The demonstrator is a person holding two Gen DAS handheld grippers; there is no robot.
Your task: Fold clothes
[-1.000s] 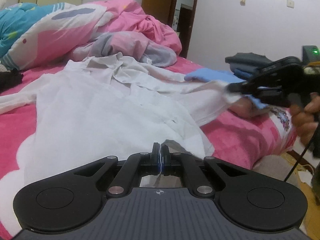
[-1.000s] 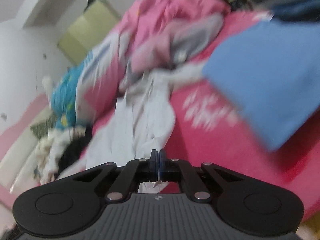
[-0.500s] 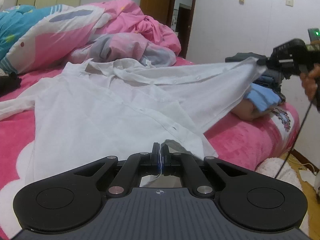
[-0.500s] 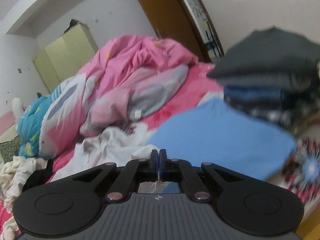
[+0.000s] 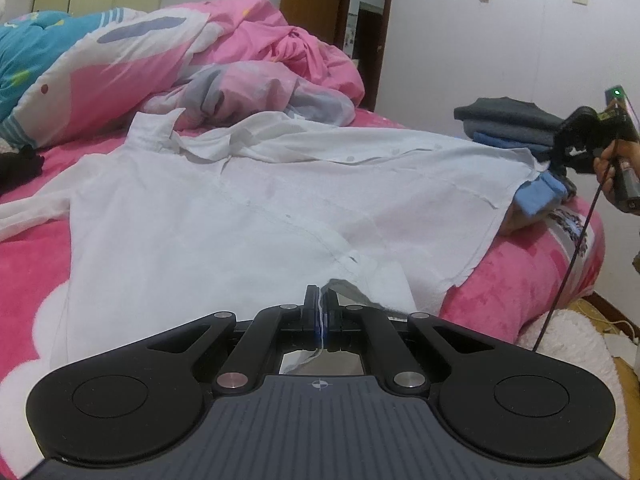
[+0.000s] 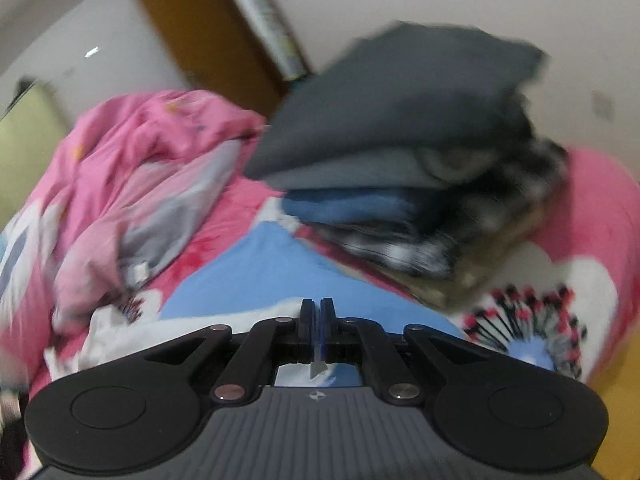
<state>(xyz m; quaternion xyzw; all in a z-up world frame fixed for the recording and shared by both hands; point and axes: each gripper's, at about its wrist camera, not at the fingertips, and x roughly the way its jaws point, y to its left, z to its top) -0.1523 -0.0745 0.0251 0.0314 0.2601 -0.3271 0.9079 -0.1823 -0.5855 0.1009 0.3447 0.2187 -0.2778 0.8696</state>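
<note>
You are holding the white shirt [image 5: 240,220] spread across the pink bed [image 5: 520,288], with both tongs clamped on its hem: the left tongs [image 5: 320,308] are pinching the near hem at the button placket, and the right tongs [image 5: 560,156] are gripping the far corner, pulled out to the right so the front panel is lying taut and open. In the right wrist view the right tongs [image 6: 318,320] are closed on a sliver of white cloth, though that view is blurred. As a judgement, this shirt is only at the laying-out stage; no fold is showing on it yet, so sleeves and body are all left to do, while the stack of folded clothes [image 5: 508,124] suggests other pieces are already finished. The blue folded garment [image 5: 540,196] is lying just under the stretched corner, so you are working close to it. The crumpled pink quilt [image 5: 280,60] is crowding the collar end, the bed edge is dropping off at the right, and open bed is lying to the left, past the sleeve.
</note>
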